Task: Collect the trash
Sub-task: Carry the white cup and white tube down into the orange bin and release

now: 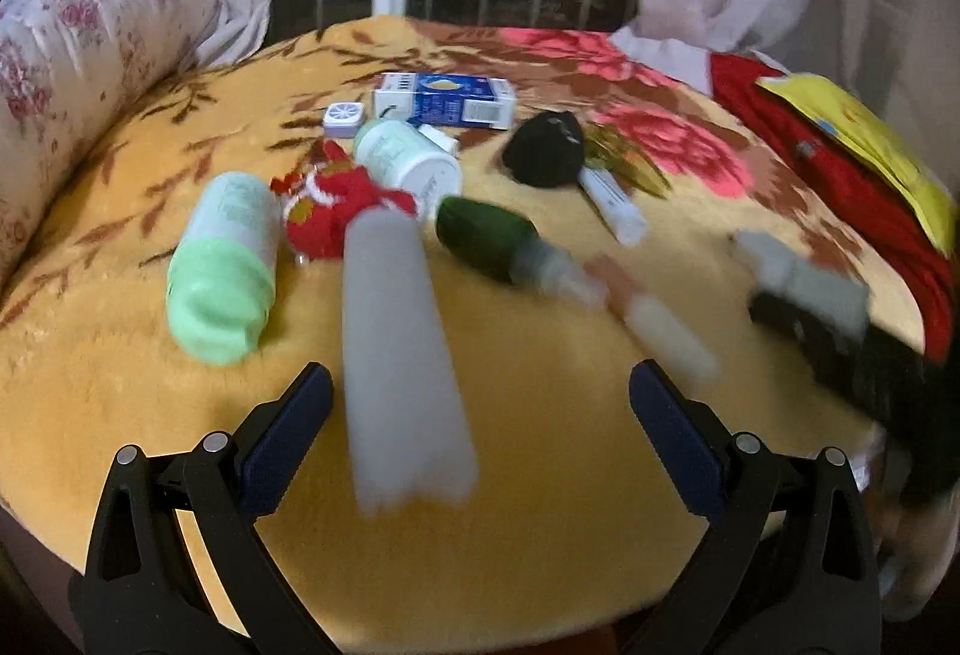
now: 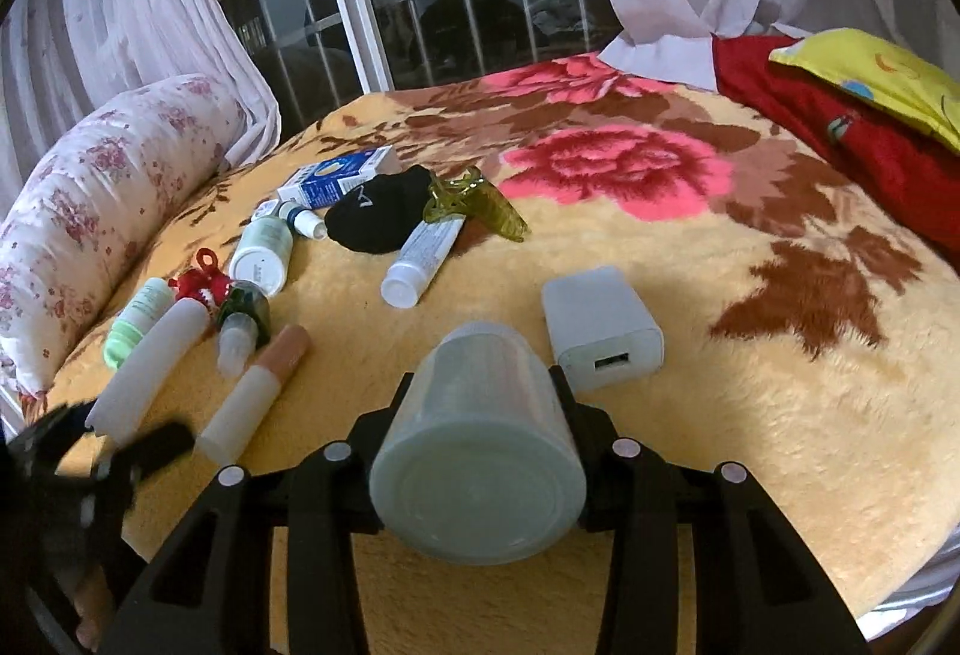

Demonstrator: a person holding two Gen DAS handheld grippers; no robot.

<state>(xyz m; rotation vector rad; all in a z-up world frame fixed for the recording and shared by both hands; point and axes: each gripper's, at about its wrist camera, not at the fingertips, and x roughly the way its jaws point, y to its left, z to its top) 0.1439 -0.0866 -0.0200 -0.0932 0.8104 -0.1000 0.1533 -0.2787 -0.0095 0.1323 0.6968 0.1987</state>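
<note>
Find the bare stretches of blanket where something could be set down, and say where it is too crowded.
Free: the blanket right of the white charger, out to the red cloth, and the flowered stretch behind it. Crowded: the left side by the floral pillow, where bottles, the toothpaste tube and the blue box cluster.

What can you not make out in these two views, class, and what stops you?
- Left view: right gripper smeared by motion blur.
- Right view: left gripper blurred and cut by the edge.
- Right view: right gripper's pads hidden behind the held white container.
- Blue box: print too small.
</note>
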